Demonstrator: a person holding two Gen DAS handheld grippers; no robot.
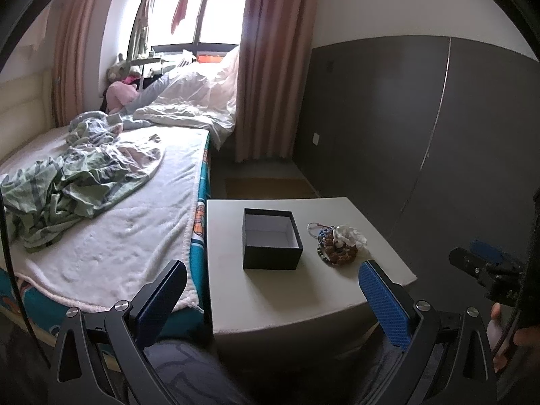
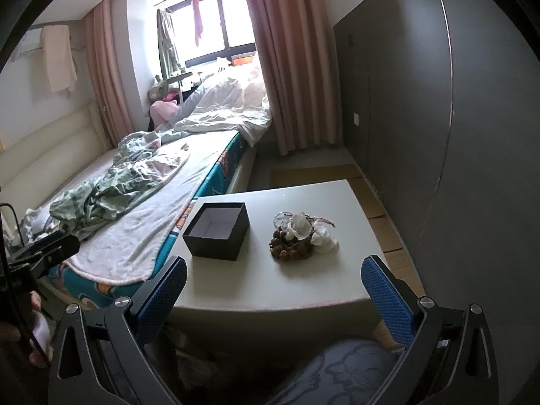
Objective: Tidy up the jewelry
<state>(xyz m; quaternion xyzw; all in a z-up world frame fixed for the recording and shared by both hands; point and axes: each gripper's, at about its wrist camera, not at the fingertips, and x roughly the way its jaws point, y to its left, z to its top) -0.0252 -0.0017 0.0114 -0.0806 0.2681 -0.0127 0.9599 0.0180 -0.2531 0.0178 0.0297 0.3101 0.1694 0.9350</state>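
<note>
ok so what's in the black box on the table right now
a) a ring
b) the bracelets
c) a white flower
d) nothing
d: the black box shows only its bare pale lining in both views, while the pile of jewelry lies beside it on the table, apart from the box.
</note>
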